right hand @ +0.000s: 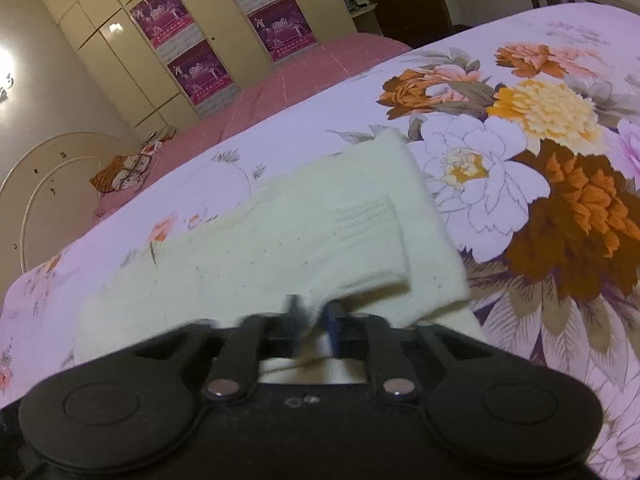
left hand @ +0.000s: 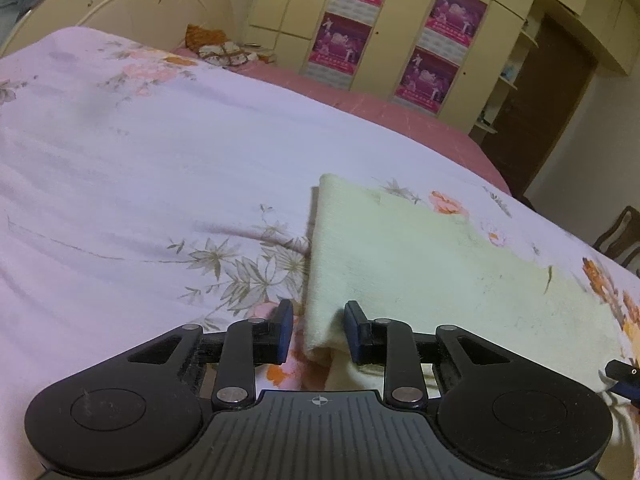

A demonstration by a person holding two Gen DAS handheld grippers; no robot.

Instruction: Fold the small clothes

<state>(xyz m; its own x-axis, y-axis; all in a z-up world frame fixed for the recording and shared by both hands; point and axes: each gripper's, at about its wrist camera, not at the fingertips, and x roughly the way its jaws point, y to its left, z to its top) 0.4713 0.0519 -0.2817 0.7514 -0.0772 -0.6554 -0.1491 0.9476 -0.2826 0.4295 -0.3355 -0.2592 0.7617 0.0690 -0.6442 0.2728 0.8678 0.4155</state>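
Cream cloth (left hand: 420, 264), small and fleecy, lying flat on floral bedsheet (left hand: 140, 168), already doubled over with a folded edge along its left side in the left wrist view. Seen from the right wrist view as a pale rectangle (right hand: 304, 240) with a stitched panel, its right-hand layers lifted slightly off the sheet. Left gripper (left hand: 318, 332) low at the near left corner of the cloth, blue-padded jaws set narrowly either side of a raised fold of that corner; right pad against the fabric, left pad just beside it, so contact on both sides cannot be told for sure. Right gripper (right hand: 316, 324) blurred, jaws close together with a ridge of the cloth's near edge pinched up between them. Tip of the right gripper (left hand: 622, 376) also poking in at the far right edge of the left wrist view. Beyond the sheet, pink bed cover (left hand: 380, 108), a patterned orange and white bundle (left hand: 220, 48) near a pale curved headboard (left hand: 132, 4). Behind that, cream wardrobe (left hand: 400, 40) carrying magenta posters (left hand: 344, 42).
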